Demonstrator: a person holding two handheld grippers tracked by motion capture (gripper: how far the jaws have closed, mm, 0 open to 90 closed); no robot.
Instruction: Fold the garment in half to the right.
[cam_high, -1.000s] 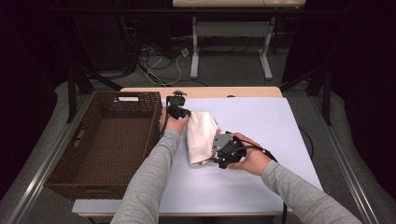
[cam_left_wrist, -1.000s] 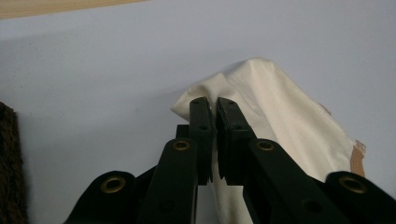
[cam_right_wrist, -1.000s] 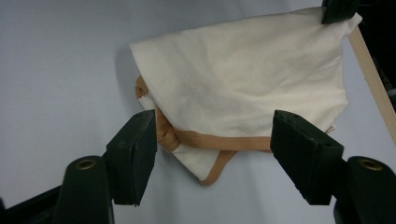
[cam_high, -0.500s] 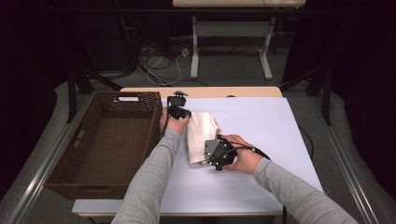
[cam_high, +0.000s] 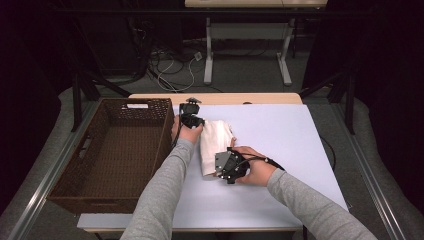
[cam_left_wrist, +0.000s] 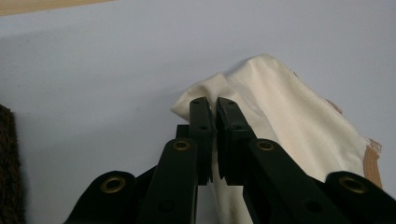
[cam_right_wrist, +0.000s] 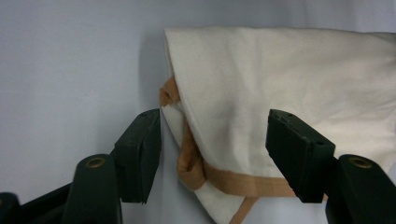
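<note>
Near the table's (cam_high: 300, 130) left edge, a soft, light cloth bag (cam_high: 214, 142) is pinched by the left gripper (cam_left_wrist: 214, 103), while the right gripper (cam_right_wrist: 214, 135) is held wide around its tan-taped corner, probably the better grab.

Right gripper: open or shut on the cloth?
Open. The right gripper has its jaws spread wide on either side of the folded cream cloth, near the tan strap; neither pad presses it yet.

The cloth (cam_high: 215, 142) lies on the table (cam_high: 280, 135), just right of the basket (cam_high: 120, 150).

Cloth (cam_left_wrist: 299, 135) runs off the frame edge — tan strap (cam_right_wrist: 233, 179) partly tucked under.
</note>
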